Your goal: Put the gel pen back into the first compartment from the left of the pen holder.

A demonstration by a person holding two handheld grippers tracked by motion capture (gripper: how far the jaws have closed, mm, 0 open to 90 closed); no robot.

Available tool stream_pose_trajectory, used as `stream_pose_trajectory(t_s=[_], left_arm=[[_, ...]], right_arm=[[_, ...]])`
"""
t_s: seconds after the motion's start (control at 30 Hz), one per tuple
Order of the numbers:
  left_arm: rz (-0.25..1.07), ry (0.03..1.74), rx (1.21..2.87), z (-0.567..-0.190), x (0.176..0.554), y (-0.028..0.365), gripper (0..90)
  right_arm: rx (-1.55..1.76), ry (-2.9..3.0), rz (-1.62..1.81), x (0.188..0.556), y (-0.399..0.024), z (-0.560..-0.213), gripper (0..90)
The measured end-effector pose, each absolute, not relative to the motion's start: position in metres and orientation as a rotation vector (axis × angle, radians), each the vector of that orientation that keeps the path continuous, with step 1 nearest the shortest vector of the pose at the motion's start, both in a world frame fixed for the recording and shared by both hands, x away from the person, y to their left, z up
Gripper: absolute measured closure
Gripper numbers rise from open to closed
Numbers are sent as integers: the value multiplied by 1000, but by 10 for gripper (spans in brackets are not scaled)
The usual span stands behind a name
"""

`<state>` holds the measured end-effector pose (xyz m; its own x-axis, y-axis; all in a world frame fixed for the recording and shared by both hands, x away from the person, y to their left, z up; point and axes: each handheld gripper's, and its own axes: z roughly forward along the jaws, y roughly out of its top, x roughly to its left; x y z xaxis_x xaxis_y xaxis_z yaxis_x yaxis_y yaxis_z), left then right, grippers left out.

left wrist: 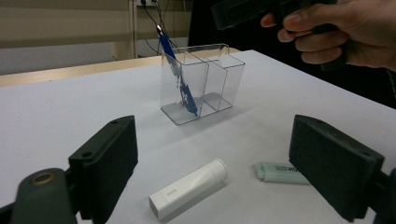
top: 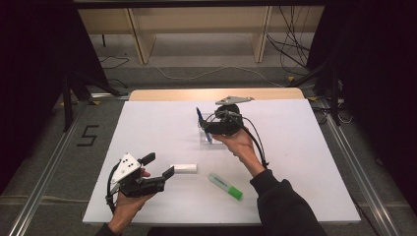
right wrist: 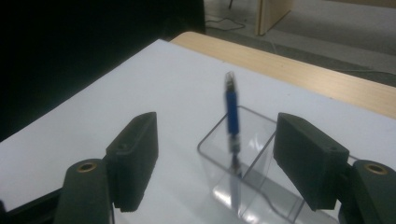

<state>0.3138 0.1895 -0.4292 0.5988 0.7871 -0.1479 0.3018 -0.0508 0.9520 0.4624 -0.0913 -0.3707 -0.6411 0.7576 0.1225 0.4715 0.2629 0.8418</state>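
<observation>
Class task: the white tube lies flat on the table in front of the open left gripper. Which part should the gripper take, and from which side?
Take the white tube across its long straight body, coming down from above, probably near the middle: it lies flat, narrower than the open left gripper.

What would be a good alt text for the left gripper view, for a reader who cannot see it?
A blue pen leans inside a clear plastic organizer on a white table, seen between the open black jaws of the left gripper. In front lie a white tube and a pale green highlighter; a hand with the right gripper hovers at top right.
</observation>
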Motion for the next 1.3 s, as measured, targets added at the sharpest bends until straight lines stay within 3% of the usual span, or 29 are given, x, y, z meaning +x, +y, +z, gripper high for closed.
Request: stream_pose_trajectory(t_s=[0.53,1.3], left_arm=[[502,929,1633,-430,314,189,150],[502,921,1629,-429,314,190,150]], right_arm=[[1048,2374,1270,421,-115,-387,282],[1019,2482,1189,400,-121,-397,281]])
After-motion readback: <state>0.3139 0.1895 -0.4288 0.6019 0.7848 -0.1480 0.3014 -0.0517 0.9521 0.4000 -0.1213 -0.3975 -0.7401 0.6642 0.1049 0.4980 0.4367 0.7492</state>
